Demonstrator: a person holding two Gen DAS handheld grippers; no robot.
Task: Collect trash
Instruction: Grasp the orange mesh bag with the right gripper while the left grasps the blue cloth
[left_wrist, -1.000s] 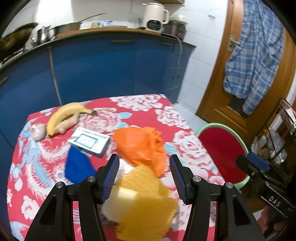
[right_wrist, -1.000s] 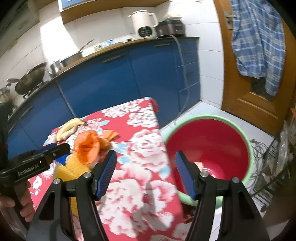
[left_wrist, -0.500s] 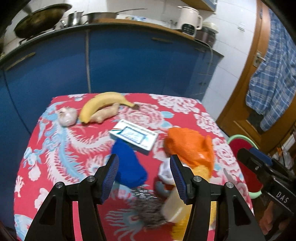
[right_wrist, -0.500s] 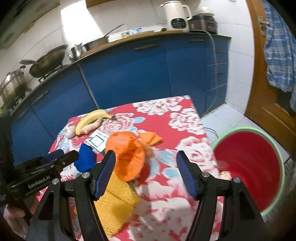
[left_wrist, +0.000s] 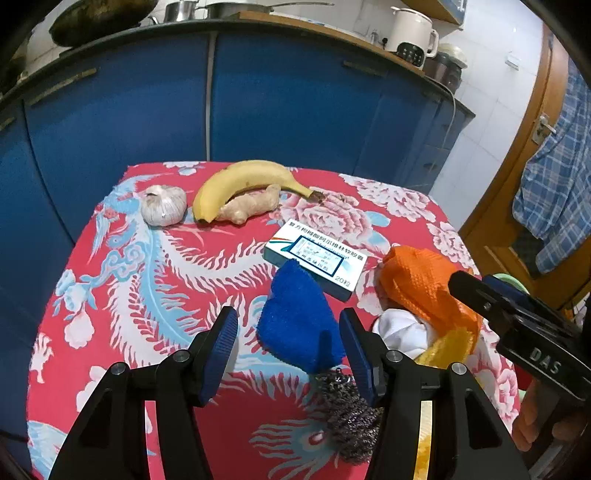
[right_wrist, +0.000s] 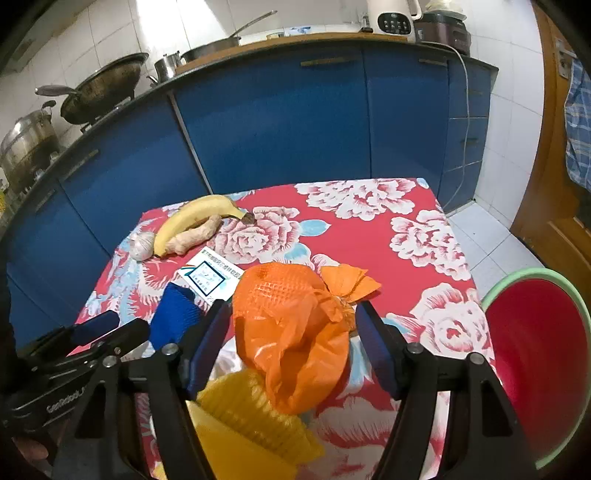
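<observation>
My left gripper (left_wrist: 288, 328) hangs open over the red flowered table, with a blue scrub cloth (left_wrist: 295, 317) lying between and below its fingers, untouched. A steel wool ball (left_wrist: 347, 417) sits just behind the cloth. My right gripper (right_wrist: 291, 317) is open around an orange net bag (right_wrist: 288, 295); its pads stand clear of the bag. A yellow net (right_wrist: 251, 406) and a white crumpled wad (left_wrist: 402, 328) lie beside the bag. The red bucket with a green rim (right_wrist: 517, 277) stands on the floor to the right of the table.
A white medicine box (left_wrist: 317, 258) lies past the blue cloth. A banana (left_wrist: 240, 181), a ginger root (left_wrist: 251, 206) and a garlic bulb (left_wrist: 162, 205) sit at the table's far edge. Blue cabinets rise behind the table. A wooden door with a checked shirt is at right.
Both grippers swung left, away from the bucket. The left one went from over the yellow net to over the blue cloth; the right one came over the orange bag.
</observation>
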